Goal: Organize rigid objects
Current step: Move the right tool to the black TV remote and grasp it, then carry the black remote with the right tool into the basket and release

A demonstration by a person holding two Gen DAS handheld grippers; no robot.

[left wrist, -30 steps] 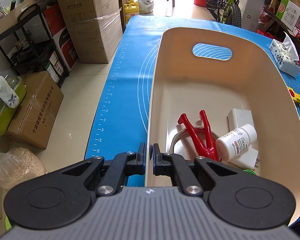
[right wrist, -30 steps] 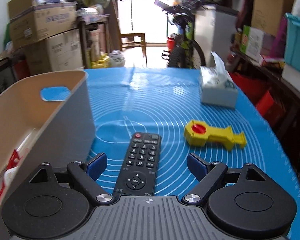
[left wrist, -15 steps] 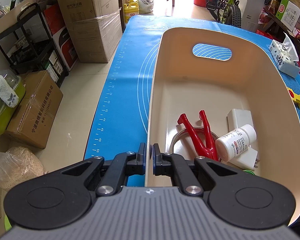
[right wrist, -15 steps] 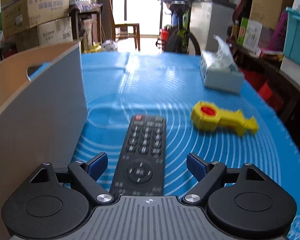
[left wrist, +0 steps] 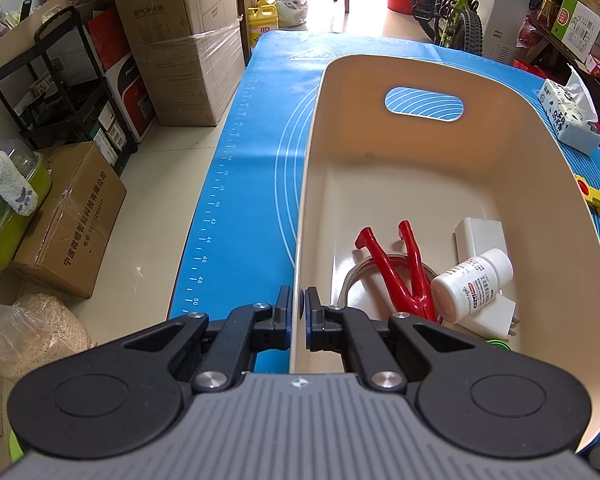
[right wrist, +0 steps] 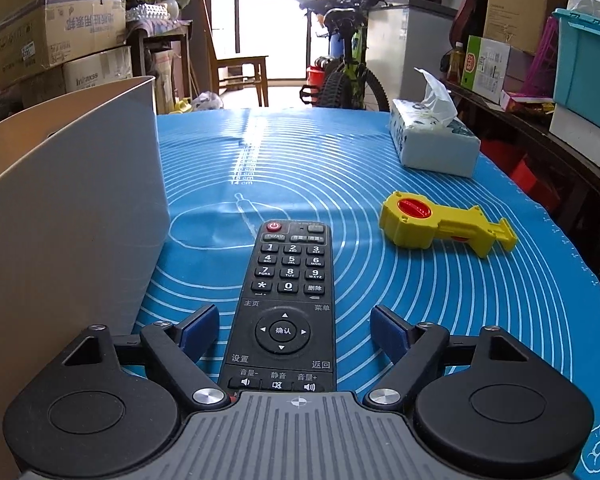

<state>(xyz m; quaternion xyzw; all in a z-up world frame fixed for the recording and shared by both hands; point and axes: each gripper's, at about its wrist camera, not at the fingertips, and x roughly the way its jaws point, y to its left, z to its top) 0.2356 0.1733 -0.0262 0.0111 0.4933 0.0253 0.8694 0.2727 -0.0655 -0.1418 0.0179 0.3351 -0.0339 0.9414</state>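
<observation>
Left gripper (left wrist: 299, 306) pinched on near wall of beige bin (left wrist: 548, 184), likely steadying it for loading. Right gripper (right wrist: 294, 330) spread, jaws just been closing, straddling black remote (right wrist: 288, 300) lying flat on blue mat (right wrist: 340, 168); pads beside it, not yet touching. Remote long, slim, buttoned, pointing straight ahead between fingers; bin wall just left, yellow tool (right wrist: 440, 226) ahead right.

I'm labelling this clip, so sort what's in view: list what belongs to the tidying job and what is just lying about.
Part of the job:
- beige bin, gripped at its rim by the left gripper
- remote control between the right gripper's closing jaws, not yet pinched
- yellow tool
- pill bottle, red clamp, white adapter, already binned

Lying about:
- tissue box
- cardboard boxes
- bicycle
</observation>
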